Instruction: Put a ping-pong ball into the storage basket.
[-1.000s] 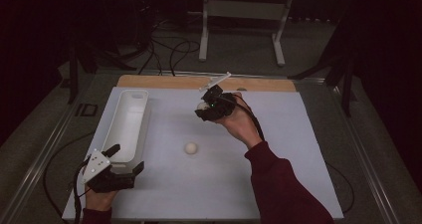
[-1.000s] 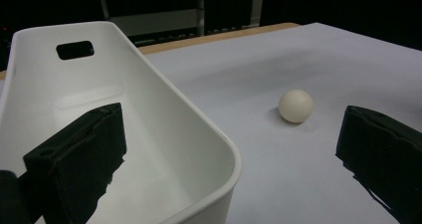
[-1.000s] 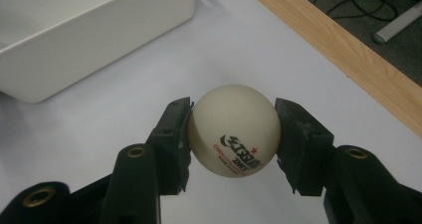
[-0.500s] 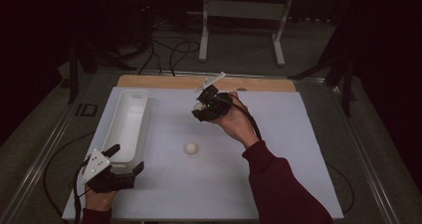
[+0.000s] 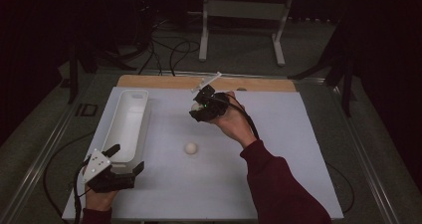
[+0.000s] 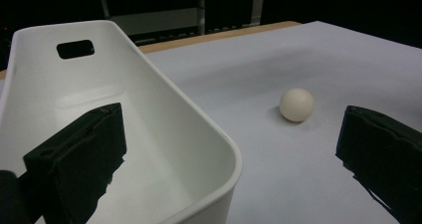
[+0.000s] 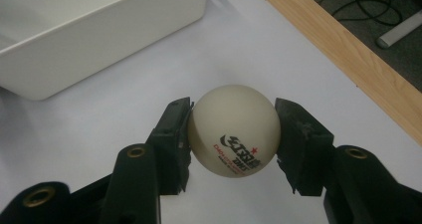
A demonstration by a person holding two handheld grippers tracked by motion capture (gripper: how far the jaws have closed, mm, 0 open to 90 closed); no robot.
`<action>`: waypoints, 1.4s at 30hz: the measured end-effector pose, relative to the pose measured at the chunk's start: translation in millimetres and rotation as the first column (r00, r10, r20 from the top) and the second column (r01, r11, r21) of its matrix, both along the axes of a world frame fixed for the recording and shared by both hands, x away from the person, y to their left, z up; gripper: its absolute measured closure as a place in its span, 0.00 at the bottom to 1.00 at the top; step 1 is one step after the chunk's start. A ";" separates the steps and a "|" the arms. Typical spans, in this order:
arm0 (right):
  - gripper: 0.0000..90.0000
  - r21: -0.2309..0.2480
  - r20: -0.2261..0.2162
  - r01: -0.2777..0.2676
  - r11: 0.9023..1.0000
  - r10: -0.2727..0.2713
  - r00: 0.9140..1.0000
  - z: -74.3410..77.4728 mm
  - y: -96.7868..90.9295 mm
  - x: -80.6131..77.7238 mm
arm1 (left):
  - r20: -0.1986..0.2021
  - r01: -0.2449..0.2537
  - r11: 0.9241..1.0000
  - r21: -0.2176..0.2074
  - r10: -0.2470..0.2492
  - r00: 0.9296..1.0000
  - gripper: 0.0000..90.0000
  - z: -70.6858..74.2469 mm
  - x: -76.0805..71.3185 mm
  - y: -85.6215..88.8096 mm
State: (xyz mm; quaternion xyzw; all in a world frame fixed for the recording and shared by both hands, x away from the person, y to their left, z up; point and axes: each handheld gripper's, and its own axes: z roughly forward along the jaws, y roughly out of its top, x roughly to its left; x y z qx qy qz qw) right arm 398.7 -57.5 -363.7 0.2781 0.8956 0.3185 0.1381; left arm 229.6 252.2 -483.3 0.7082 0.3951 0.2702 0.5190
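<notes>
A cream table-tennis ball (image 7: 234, 130) with a black and red printed logo sits pinched between the two black jaws of the right hand-held gripper (image 7: 234, 134), one pad pressing on each side of it. In the high view that right hand-held gripper (image 5: 199, 107) is held up above the far middle of the tabletop (image 5: 278, 149), its jaws pointing left, towards the bin, and the held ball (image 5: 195, 106) shows as a pale spot at its tip. Beneath it lies the white sheet that covers the tabletop, and a strip of bare wood (image 7: 348, 59) runs along the far edge.

A second table-tennis ball (image 5: 191, 148) lies loose on the white surface nearer the person, well apart from the held one and touching nothing else. The left gripper view shows this same ball (image 6: 296, 104) resting between the bin and the right-side jaw.

A long white plastic bin (image 5: 130, 122) with a handle slot (image 6: 75, 48) in its far end wall stands along the left side of the tabletop, and what shows of its inside holds nothing.

The left hand-held gripper (image 5: 123, 162) rests low at the near left corner, its jaws spread wide with the near corner of the bin between them: one jaw hangs inside the bin, the other outside over the white surface. Neither pad presses on the bin wall.
</notes>
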 end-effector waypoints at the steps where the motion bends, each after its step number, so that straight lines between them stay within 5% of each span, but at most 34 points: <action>1: 0.56 0.000 -0.002 0.001 1.000 -0.001 1.000 -0.4 0.8 -0.1 | 0.000 0.000 1.000 0.000 0.000 1.000 0.00 0.0 0.0 0.1; 42: 0.56 -0.001 0.020 -0.044 0.999 0.044 0.999 11.0 25.9 -2.0 | 0.002 0.001 1.000 0.007 -0.001 1.000 0.00 0.1 -0.3 -0.3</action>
